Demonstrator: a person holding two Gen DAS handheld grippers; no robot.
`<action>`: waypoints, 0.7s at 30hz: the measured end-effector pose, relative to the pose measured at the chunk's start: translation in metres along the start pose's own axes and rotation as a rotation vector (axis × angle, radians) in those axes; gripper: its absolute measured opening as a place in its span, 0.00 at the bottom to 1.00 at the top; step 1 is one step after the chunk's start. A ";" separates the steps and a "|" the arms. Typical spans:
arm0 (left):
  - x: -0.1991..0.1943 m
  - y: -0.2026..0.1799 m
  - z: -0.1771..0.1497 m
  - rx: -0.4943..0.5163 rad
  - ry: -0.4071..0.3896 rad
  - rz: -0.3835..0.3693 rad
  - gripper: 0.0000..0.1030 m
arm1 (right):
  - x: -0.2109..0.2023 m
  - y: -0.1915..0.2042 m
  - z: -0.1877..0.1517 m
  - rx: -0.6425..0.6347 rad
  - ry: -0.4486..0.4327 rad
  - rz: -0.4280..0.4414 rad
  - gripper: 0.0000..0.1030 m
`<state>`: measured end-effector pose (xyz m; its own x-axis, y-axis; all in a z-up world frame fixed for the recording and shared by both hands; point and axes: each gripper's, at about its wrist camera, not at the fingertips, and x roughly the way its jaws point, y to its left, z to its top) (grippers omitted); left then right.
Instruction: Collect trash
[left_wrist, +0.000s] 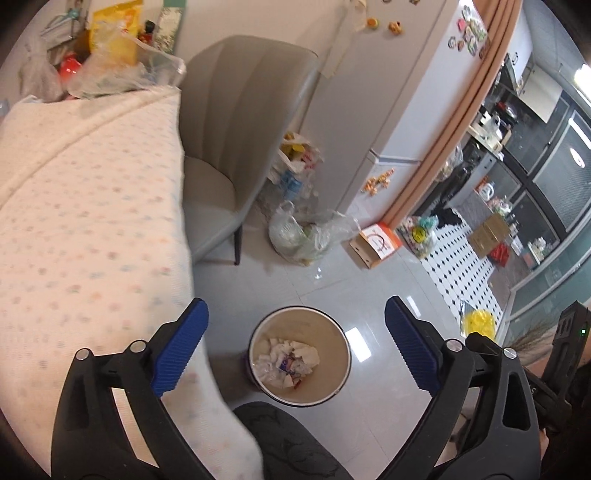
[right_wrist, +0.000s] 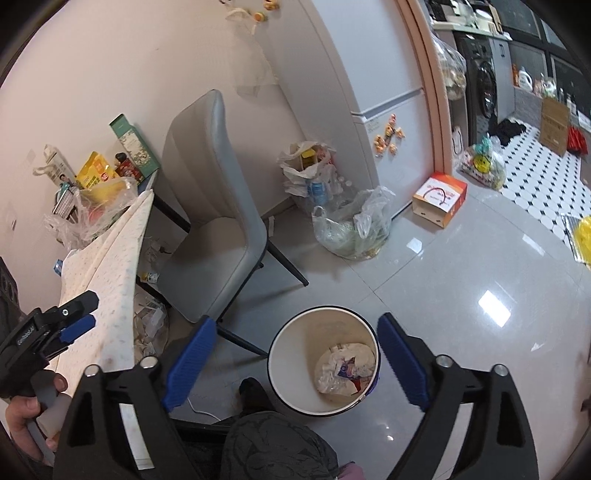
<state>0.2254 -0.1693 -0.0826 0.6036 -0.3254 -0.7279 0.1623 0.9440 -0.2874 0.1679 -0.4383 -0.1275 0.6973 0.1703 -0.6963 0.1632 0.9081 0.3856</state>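
Observation:
A round white trash bin (left_wrist: 334, 334) stands on the grey floor below both grippers; it also shows in the right wrist view (right_wrist: 295, 354). Crumpled paper and wrappers (left_wrist: 288, 360) lie at its bottom, seen too in the right wrist view (right_wrist: 347, 369). My left gripper (left_wrist: 295, 345) is open and empty, high above the bin beside the table edge. My right gripper (right_wrist: 295, 360) is open and empty, also above the bin. The left gripper shows at the left of the right wrist view (right_wrist: 55, 328).
A table with a dotted white cloth (left_wrist: 85, 206) is at left, clutter at its far end. A grey chair (right_wrist: 218, 206) stands beside it. Plastic bags (right_wrist: 351, 229) and an orange box (right_wrist: 439, 199) lie by the fridge (right_wrist: 376, 74). My knee (right_wrist: 273, 443) is below.

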 end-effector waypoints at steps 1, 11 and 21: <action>-0.008 0.005 0.000 -0.006 -0.015 0.010 0.94 | -0.001 0.006 0.001 -0.008 0.000 0.003 0.91; -0.082 0.055 0.002 -0.054 -0.127 0.056 0.94 | -0.027 0.075 0.000 -0.102 -0.028 0.027 0.92; -0.149 0.087 -0.016 -0.050 -0.227 0.092 0.94 | -0.051 0.132 -0.013 -0.212 -0.035 0.058 0.92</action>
<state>0.1376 -0.0397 -0.0089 0.7750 -0.2121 -0.5953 0.0630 0.9633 -0.2611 0.1454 -0.3222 -0.0489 0.7258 0.2145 -0.6536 -0.0258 0.9580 0.2858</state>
